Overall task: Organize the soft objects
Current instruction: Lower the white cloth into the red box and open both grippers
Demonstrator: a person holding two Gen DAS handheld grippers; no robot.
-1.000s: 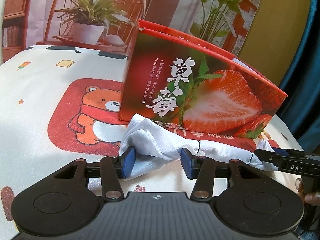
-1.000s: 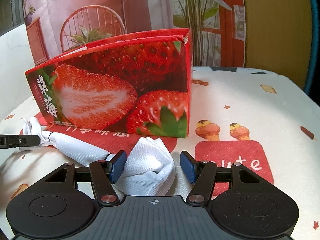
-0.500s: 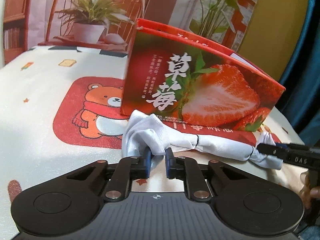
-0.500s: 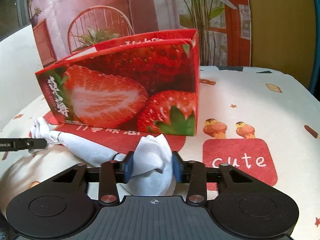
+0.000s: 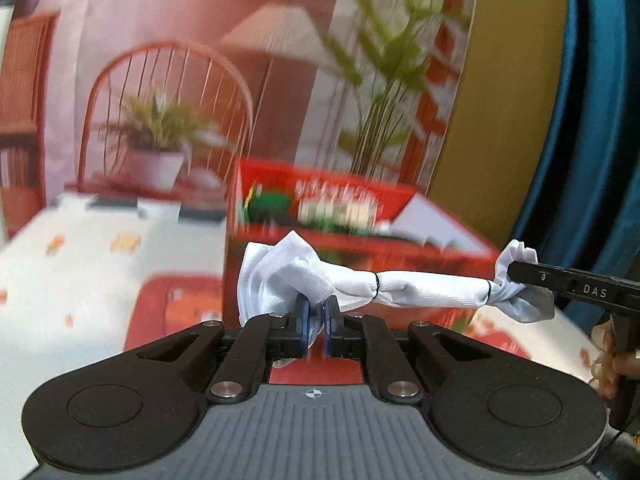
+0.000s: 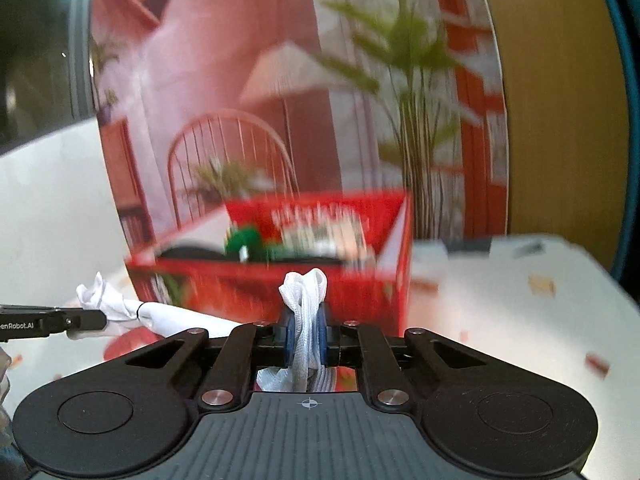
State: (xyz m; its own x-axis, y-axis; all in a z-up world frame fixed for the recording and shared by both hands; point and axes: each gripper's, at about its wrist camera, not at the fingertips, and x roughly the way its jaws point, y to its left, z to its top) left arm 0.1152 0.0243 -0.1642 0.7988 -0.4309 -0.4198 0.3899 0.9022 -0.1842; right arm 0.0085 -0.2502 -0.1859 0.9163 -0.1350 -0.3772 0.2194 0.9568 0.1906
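My left tongs (image 5: 316,316) and right tongs (image 6: 306,336) each pinch one end of the white cloth (image 5: 420,286), stretched in the air before the red box (image 5: 360,240). I should keep both ends level and taut over its open top.

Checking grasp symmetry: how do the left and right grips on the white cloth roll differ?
The left gripper pinches a broad, flared end of the white cloth roll; the right gripper clamps a narrow, bunched end poking up between its fingers. Both are shut, holding it lifted before the red box.
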